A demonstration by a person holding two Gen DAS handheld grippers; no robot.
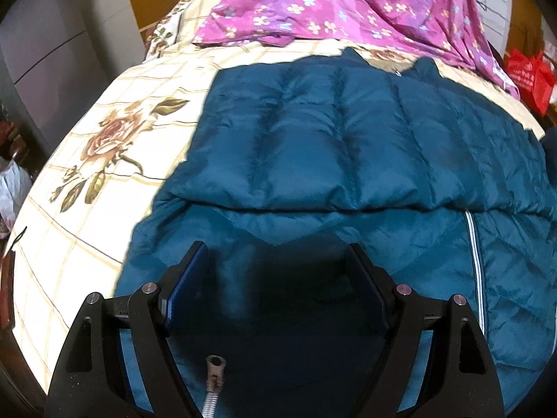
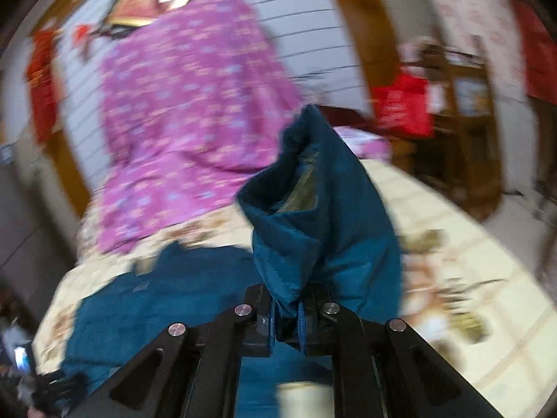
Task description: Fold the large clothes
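Right gripper (image 2: 287, 317) clamped on teal down jacket (image 1: 334, 146) sleeve (image 2: 313, 209), lifted for folding inward. Left gripper (image 1: 278, 278) wide, empty, above hem.

The left wrist camera is looking steeply down along its fingers (image 1: 200, 268), sitting close over the jacket (image 1: 334, 146) spread on the bed (image 1: 115, 160), and facing toward 12 o'clock, where the purple cloth (image 1: 334, 3) is lying. The right wrist camera is looking along its own fingers (image 2: 259, 308) at a shallower angle, also close to the jacket (image 2: 323, 209), with the picture tilted and blurred. Both views are sharing the jacket, the bed, the purple cloth and the red bag (image 1: 529, 76) at 2 o'clock.
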